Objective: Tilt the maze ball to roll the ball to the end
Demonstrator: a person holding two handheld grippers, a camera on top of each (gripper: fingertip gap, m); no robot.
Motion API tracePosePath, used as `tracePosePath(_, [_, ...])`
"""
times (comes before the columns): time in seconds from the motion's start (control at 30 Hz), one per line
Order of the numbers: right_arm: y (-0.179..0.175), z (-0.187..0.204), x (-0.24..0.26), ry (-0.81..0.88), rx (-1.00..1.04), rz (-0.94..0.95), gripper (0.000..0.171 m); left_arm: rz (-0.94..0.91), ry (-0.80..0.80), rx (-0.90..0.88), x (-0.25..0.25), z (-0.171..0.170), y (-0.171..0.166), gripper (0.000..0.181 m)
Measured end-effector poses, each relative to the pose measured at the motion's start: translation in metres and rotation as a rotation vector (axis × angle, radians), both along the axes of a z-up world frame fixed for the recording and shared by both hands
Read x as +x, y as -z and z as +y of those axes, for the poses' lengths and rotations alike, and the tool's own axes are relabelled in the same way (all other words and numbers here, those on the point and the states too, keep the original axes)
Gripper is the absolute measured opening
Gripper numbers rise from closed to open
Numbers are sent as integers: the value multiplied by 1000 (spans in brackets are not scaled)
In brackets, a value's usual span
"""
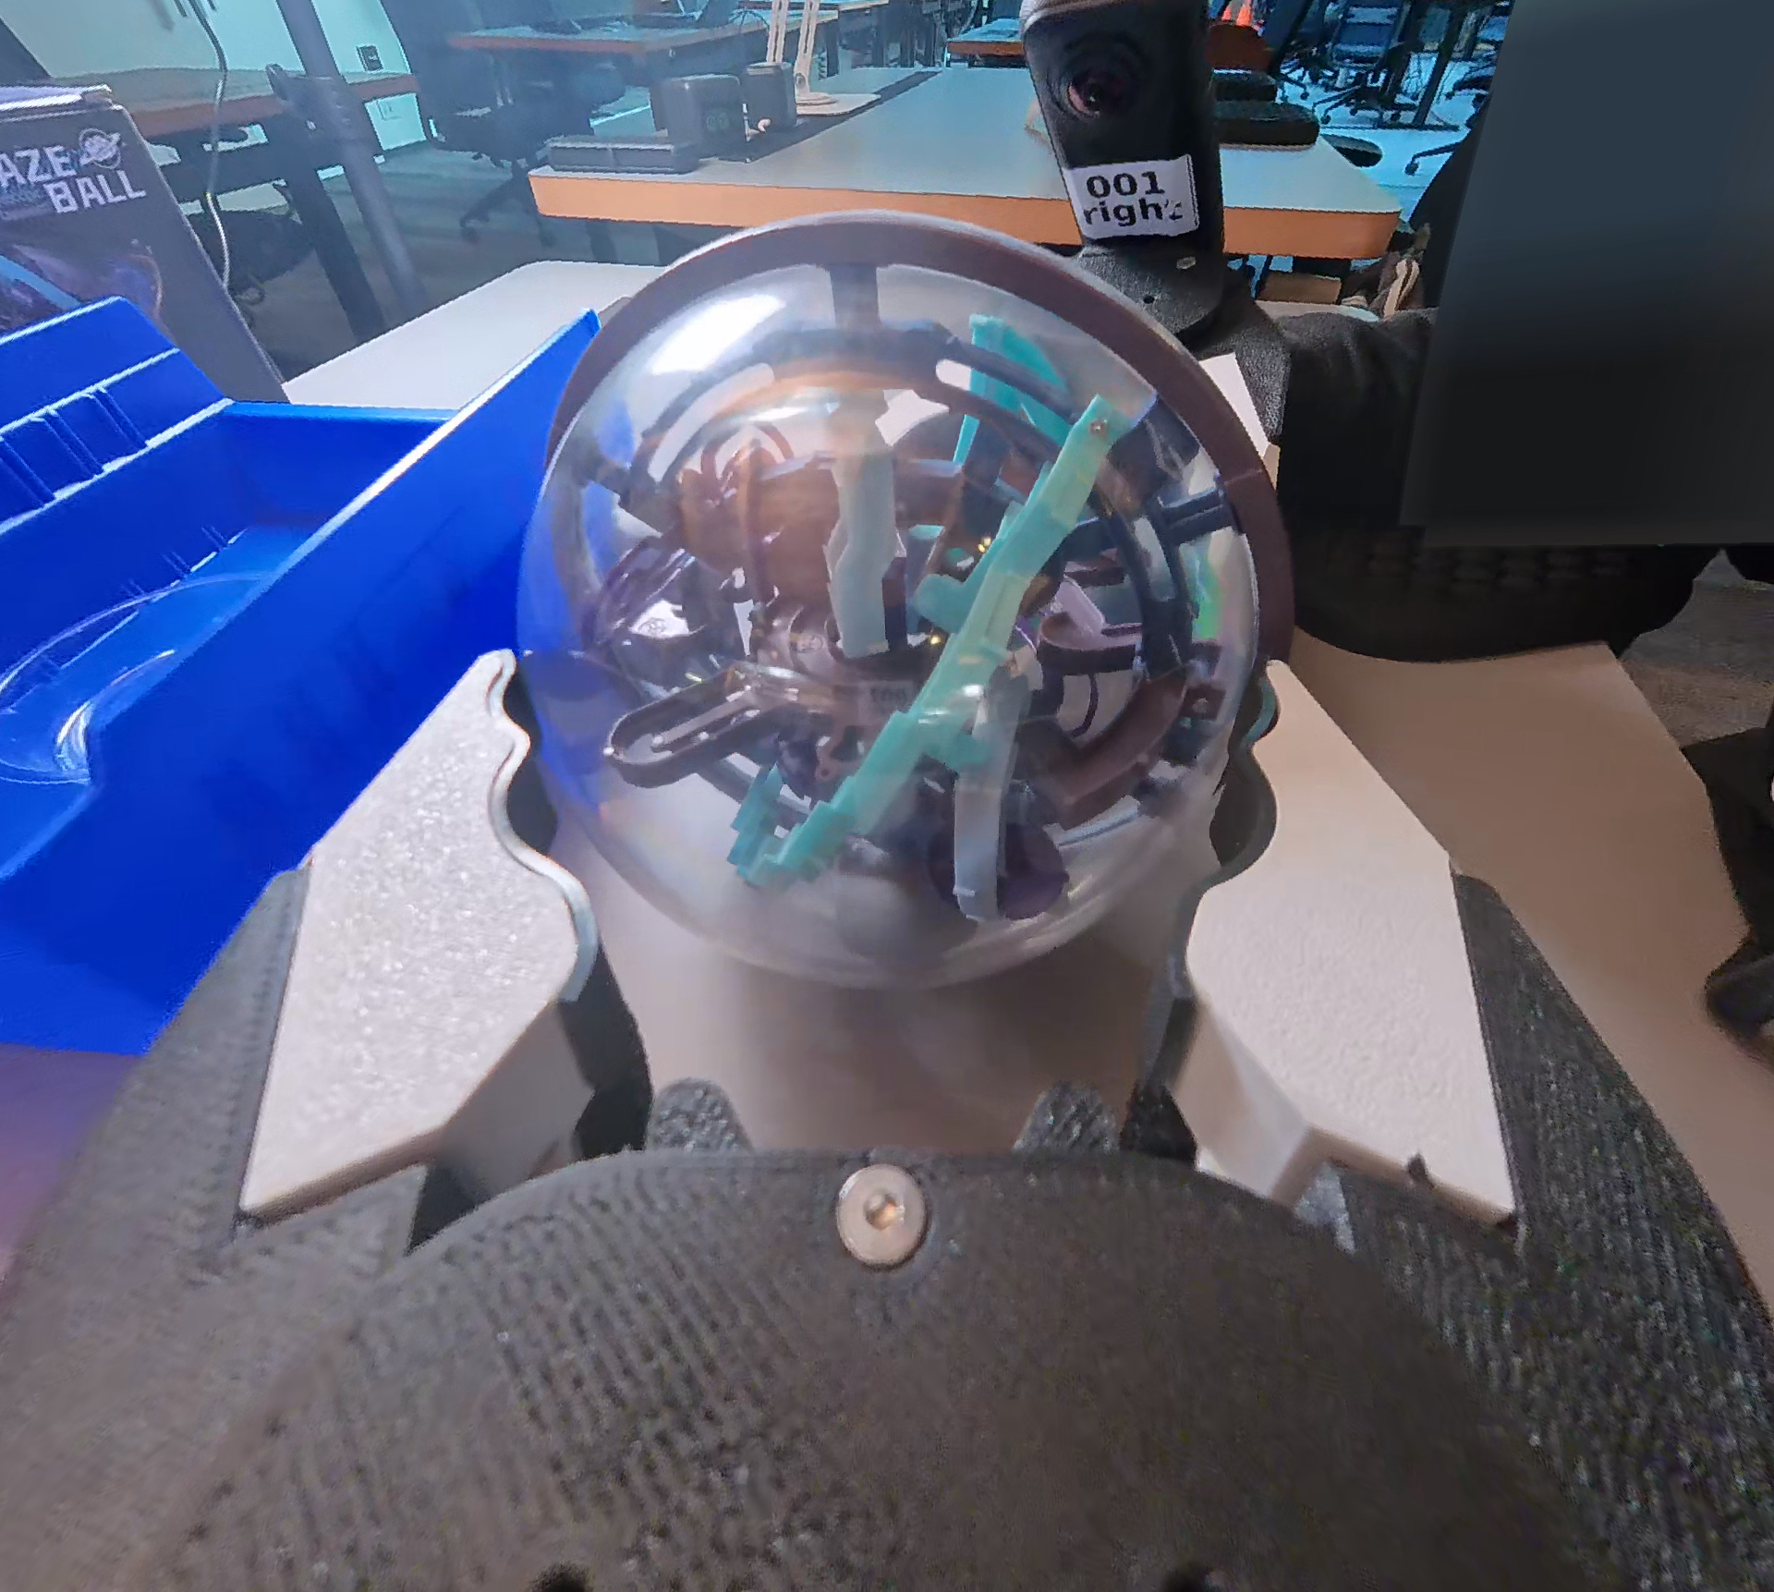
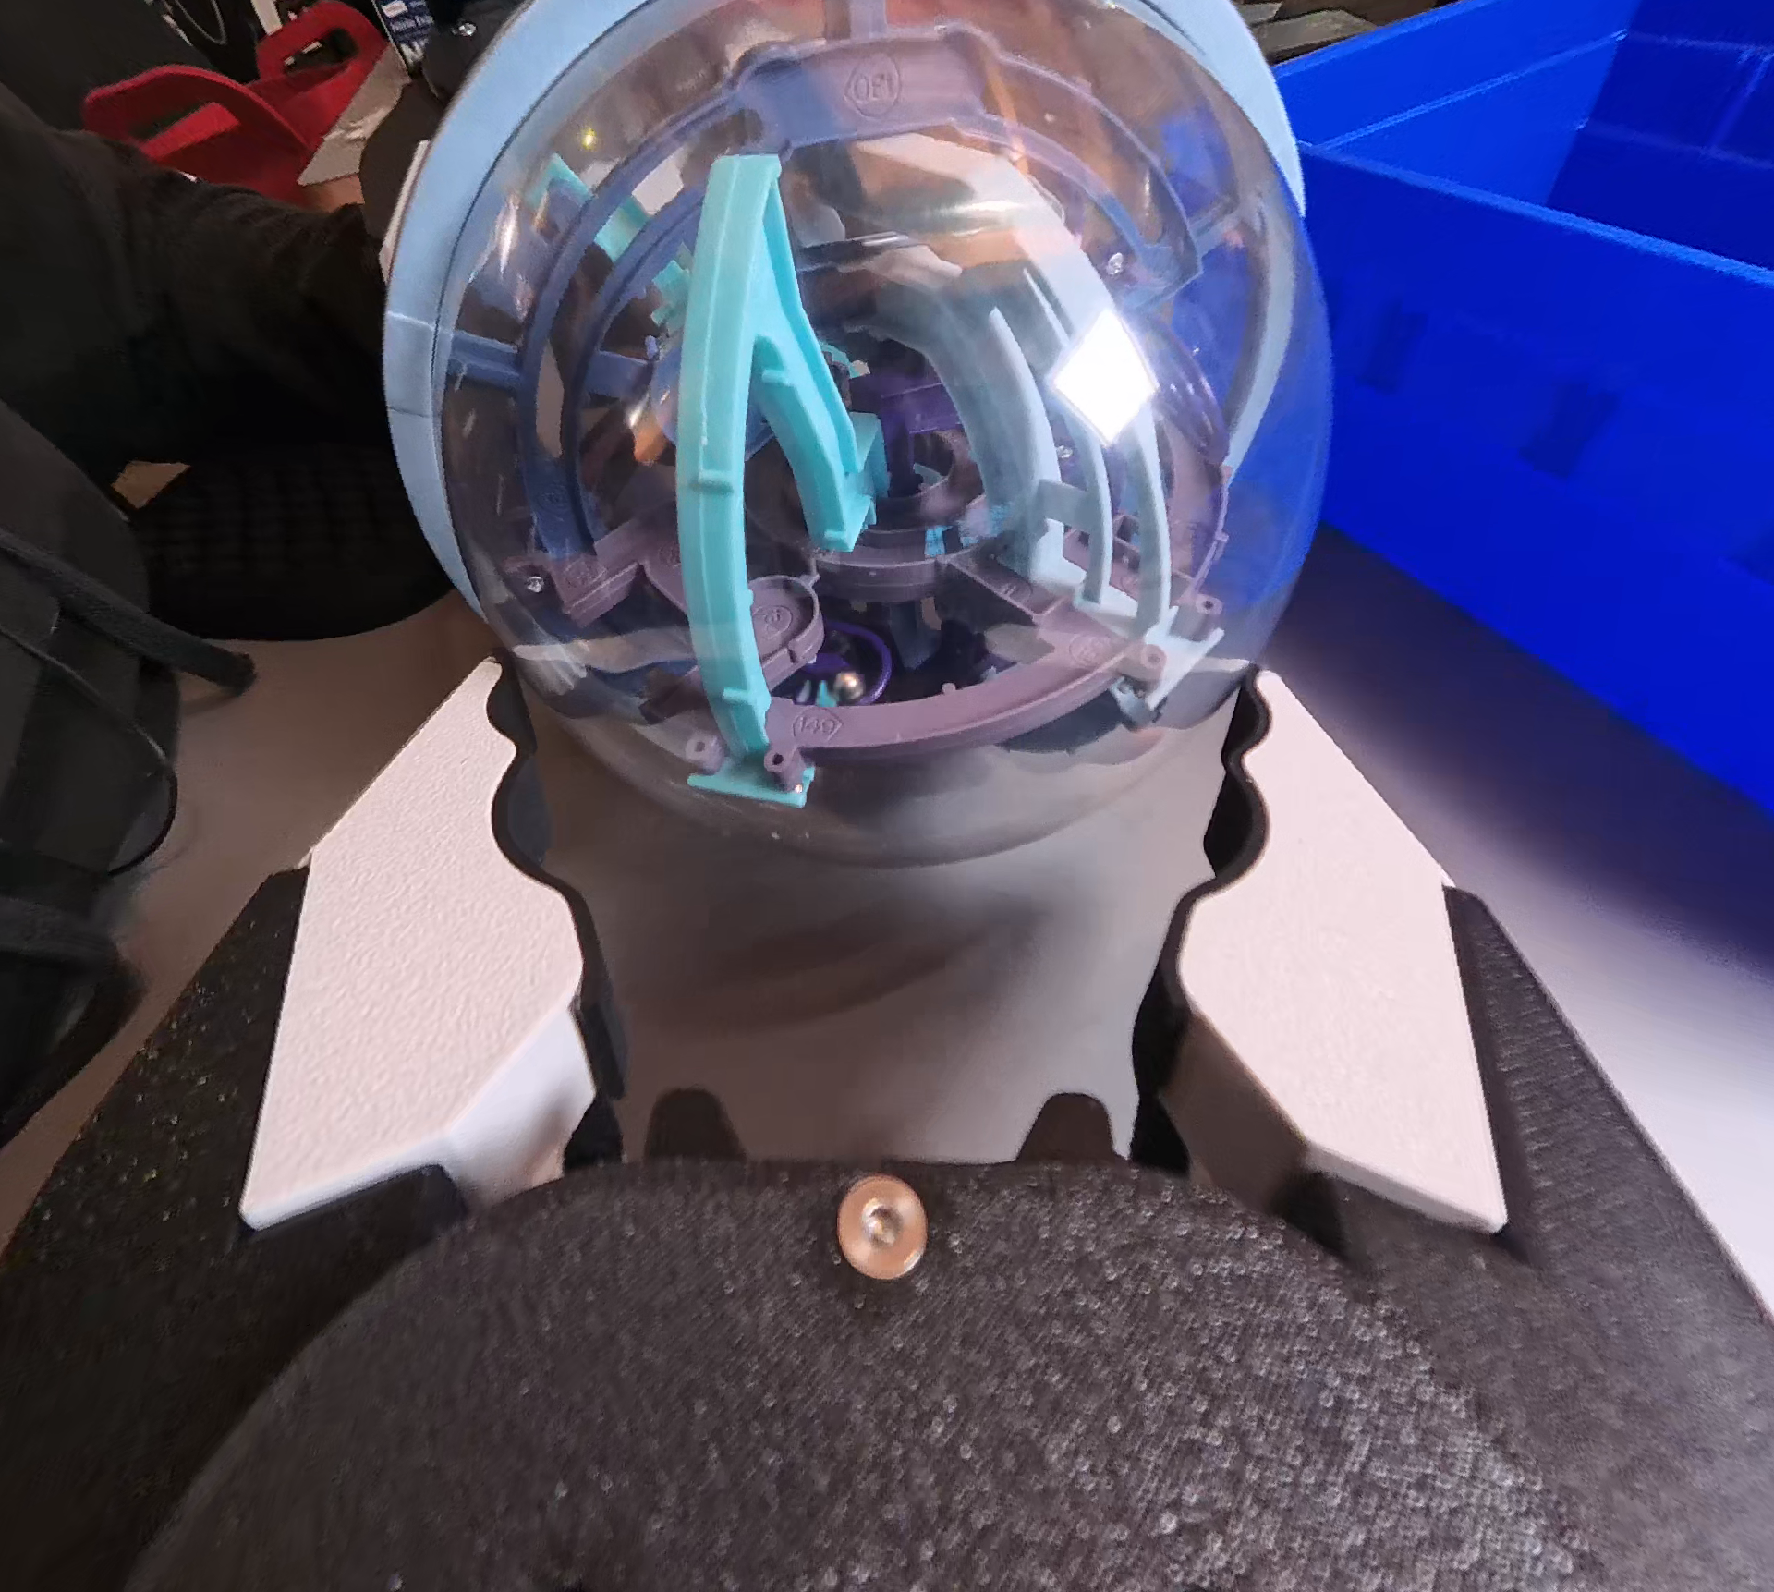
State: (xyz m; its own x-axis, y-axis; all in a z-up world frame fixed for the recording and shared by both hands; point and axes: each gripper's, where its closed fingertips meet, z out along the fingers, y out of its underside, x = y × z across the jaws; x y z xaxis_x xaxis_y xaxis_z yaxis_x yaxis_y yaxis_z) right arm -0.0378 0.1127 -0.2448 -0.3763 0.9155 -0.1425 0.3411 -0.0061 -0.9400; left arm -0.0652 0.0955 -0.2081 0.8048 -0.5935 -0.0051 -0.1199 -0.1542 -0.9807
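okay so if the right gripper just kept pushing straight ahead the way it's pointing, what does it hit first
The maze ball. It already sits between the right gripper fingers, apparently touching both, so pushing on just seats its clear shell deeper. Beyond it is likely the left gripper, though depth is unclear.

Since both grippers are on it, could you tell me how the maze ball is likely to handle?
The maze ball has a smooth, glossy clear shell, so it probably slips easily against the fingers. Being round, it would likely roll if released. Mostly hollow inside, with thin tracks, it seems light but possibly fragile.
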Motion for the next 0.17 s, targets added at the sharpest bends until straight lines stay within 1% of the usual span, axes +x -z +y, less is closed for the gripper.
tracePosePath(0.17, [-4,0,2,6,31,-3,139,-19,0,-15,0,-2,3,140])
